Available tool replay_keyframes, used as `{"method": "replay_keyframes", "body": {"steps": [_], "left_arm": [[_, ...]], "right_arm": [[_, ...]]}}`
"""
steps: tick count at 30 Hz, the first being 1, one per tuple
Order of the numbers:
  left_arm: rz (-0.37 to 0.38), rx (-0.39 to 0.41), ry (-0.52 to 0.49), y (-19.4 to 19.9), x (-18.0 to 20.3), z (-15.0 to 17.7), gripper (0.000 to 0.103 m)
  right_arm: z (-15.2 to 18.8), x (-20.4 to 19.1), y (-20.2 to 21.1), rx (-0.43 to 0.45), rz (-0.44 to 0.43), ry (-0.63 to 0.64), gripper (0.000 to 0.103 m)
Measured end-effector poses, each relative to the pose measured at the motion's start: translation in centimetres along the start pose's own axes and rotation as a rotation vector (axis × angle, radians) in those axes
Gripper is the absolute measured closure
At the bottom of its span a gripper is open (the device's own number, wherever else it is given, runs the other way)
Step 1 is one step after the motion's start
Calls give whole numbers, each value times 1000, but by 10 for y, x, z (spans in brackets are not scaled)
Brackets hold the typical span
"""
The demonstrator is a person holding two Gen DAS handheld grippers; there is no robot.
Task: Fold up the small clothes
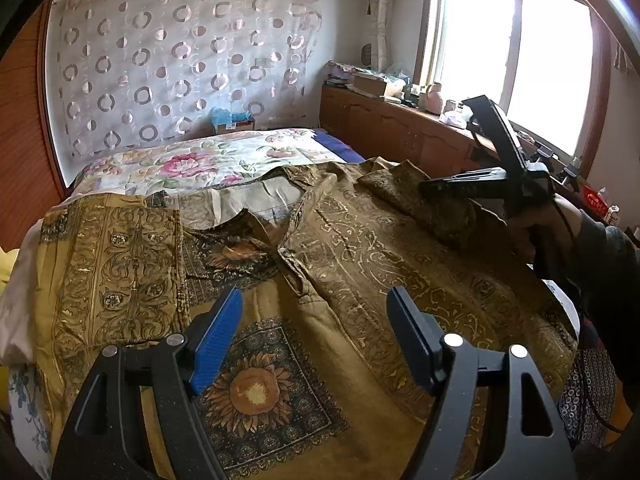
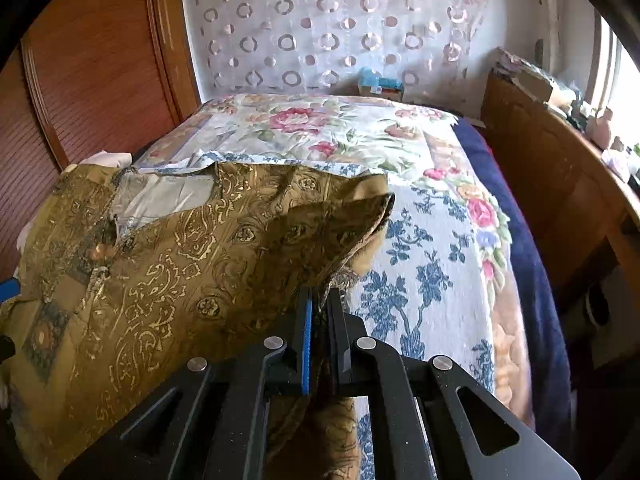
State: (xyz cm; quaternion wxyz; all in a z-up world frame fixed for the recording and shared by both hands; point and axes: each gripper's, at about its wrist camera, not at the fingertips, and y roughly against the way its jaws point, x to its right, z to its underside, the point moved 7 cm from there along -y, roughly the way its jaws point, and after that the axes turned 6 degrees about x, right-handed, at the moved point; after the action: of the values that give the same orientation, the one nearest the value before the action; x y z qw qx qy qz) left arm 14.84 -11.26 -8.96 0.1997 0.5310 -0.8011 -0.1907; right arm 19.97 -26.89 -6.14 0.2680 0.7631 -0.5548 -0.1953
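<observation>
On the bed [image 2: 440, 240], no writing shows on the patterned shirt [image 1: 360, 248].

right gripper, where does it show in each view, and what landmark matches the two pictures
Left wrist view: the right gripper reaches in from the right edge, shut on the patterned shirt's sleeve.
Right wrist view: bottom centre, fingers clamping the sleeve fabric.
Shared landmark: the blue box against the circle-patterned curtain.
</observation>
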Motion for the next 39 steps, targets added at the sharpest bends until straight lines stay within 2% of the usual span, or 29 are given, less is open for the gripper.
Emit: {"method": "replay_keyframes", "body": {"steps": [8,14,19,21,23,24,25,27,29,31,35,39], "left_arm": [[-5,-1,6,1,-4,3,28],[-9,0,10,3,-7,4,28],[-10,-2,16,3,-10,5,28],[-11,-1,17,4,-10,5,28],[-13,3,17,5,-12,5,28],[-15,3,18,6,-13,6,28],[-16,3,19,6,-13,6,28],[-19,4,20,8,-16,6,28],[-24,5,20,10,-19,6,28],[-30,7,19,12,-23,6,28],[-51,8,24,18,-39,3,28],[-92,5,27,23,-65,-1,28]], "right_arm": [[-8,-3,-10,1,15,2,97],[-13,-15,-12,19,8,53,98],[-20,-37,5,86,-91,47,99],[-19,-48,8,77,-117,62,99],[-16,-61,11,59,-195,65,99],[-15,-66,12,58,-198,71,93],[-15,-66,13,57,-189,74,79],[-16,-64,16,68,-185,69,63],[-15,-56,21,85,-161,66,63],[-12,-39,24,81,-98,55,63],[5,-7,7,6,1,41,63],[24,13,-12,-52,41,15,63]]}}
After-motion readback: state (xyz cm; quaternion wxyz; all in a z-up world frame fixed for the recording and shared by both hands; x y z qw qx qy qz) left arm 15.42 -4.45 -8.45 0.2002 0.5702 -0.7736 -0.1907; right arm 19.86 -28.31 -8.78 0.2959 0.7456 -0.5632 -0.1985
